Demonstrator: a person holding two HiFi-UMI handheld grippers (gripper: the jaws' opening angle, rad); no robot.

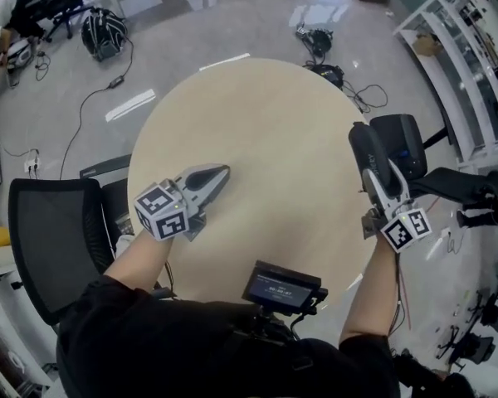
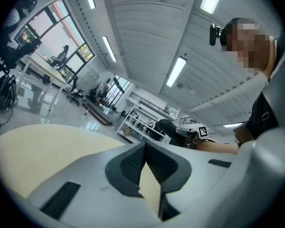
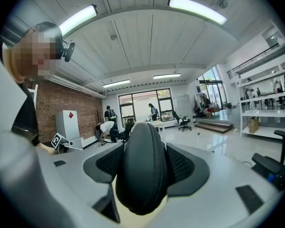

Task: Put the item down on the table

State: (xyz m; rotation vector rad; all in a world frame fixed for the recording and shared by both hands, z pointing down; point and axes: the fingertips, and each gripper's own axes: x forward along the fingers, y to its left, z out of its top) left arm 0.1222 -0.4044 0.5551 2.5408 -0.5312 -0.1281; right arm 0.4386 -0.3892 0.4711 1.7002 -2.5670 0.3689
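Note:
A dark oval item (image 3: 142, 170) sits upright between the ribbed pads (image 3: 186, 164) of my right gripper (image 3: 143, 175), which is shut on it. In the head view the same item (image 1: 366, 149) and right gripper (image 1: 375, 168) hang at the right rim of the round beige table (image 1: 266, 123), above its edge. My left gripper (image 1: 218, 175) hovers over the table's left part, pointing right. Its jaws meet at the tips (image 2: 145, 147) with nothing between them, and only bare tabletop (image 2: 47, 146) shows beyond.
A black office chair (image 1: 46, 230) stands at the table's near left, and another black seat (image 1: 407, 139) just past the right rim. A small screen device (image 1: 282, 288) hangs at the person's chest. Cables and a backpack (image 1: 104, 33) lie on the floor; shelving (image 1: 465, 65) stands far right.

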